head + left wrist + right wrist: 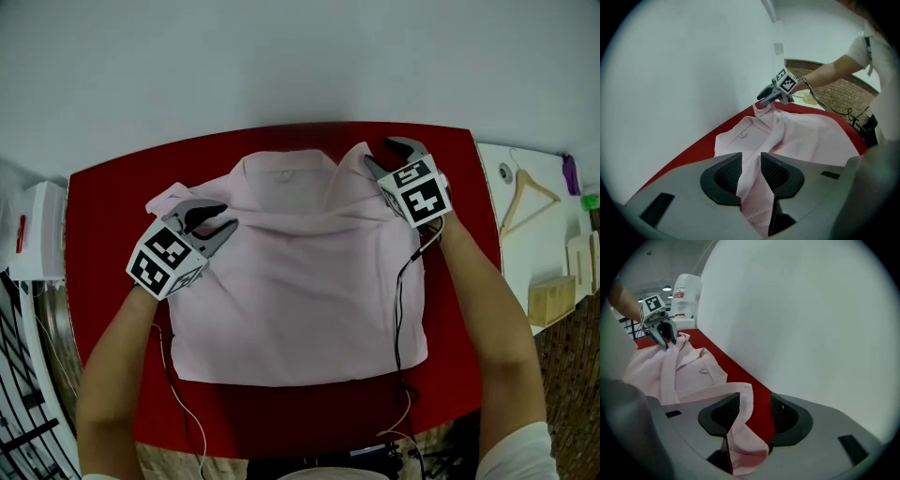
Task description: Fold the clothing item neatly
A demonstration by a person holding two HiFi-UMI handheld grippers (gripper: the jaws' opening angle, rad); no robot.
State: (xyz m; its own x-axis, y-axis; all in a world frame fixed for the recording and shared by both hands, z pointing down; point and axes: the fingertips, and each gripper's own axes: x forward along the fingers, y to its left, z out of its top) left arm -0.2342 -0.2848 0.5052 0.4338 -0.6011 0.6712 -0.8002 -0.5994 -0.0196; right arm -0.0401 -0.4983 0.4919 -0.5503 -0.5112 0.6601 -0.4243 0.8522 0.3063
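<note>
Wall (281, 56): I see it plain white.
Table (103, 244): red top.
Right side: wooden hanger (527, 195) on a white shelf (525, 253).

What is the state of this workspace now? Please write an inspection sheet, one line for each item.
Surface: red table, mostly covered by the garment.
Job's things: pink shirt, spread out with its collar at the far edge.
Clutter: wooden hanger and wooden box on the white side table to the right.
Grippers: left gripper open, shirt fabric lying between its fingers; right gripper open, fabric draped against one finger.
Cables: black cable runs from the right gripper over the shirt; thin cable hangs below the left gripper.
Surroundings: white wall; black rack at the left.
</note>
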